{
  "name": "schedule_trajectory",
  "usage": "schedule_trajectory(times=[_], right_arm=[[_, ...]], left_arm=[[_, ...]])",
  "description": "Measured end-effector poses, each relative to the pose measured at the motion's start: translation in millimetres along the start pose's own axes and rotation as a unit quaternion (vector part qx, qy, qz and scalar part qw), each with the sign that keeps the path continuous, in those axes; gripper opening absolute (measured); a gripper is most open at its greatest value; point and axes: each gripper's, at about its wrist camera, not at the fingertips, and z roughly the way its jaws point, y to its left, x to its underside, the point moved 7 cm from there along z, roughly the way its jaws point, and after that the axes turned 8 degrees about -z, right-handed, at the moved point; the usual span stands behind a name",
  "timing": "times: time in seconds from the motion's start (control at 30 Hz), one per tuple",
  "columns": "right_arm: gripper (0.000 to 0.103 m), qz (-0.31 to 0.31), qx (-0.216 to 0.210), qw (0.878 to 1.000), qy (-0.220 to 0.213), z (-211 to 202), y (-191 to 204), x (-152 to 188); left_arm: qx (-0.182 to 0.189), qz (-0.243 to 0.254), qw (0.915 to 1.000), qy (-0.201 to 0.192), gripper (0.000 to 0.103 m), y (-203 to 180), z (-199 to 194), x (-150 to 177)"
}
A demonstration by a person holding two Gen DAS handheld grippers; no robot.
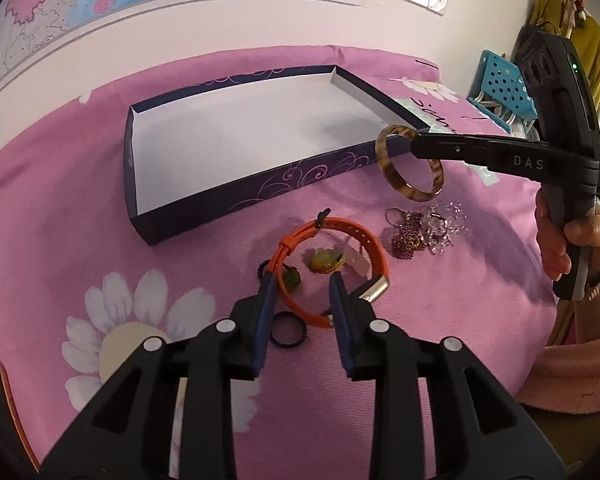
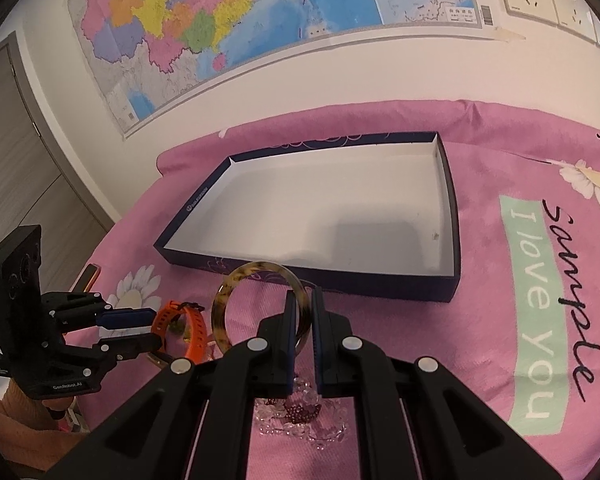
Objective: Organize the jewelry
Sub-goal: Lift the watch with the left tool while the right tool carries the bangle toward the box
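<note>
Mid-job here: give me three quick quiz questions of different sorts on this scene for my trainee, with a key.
1. True or false: the shallow dark purple cardboard box already holds jewelry.
2. Which item does the right gripper hold? A) orange silicone watch strap B) brown mottled tortoiseshell bangle C) small black ring
3. Fill in: the left gripper has its jaws ____ on either side of the orange strap.

Key
1. False; its white floor is bare.
2. B; the jaws pinch the bangle's rim, and it is lifted off the pink floral cloth near the box's front wall.
3. Open; the strap lies on the cloth.
</note>
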Motion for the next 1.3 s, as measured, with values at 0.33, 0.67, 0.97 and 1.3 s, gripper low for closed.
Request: schedule_trajectory(times=[0.33,0.67,0.97,1.3], right_arm=[[0.006,0.003,-0.006,1.000,0.001,2,0,2],[0.006,0.006,-0.012,1.000,0.004,2,1,6],[0.006,0.004,-0.016,1.000,0.007,4,3,6],[0.006,-0.001,-0.012,1.000,-0.007,-4,2,-3]], left_arm=[[-0.011,-0.024,0.9996,0.012,0.025,9,-1,4],[-0.014,-0.031,0.9989,0.032,0.023,12,4,10],[-0.024,-0.026,0.9990,0.027,0.008,9,15,7],[-0.007,-0.040,0.9992,0.006,0.007,11,-2,0]])
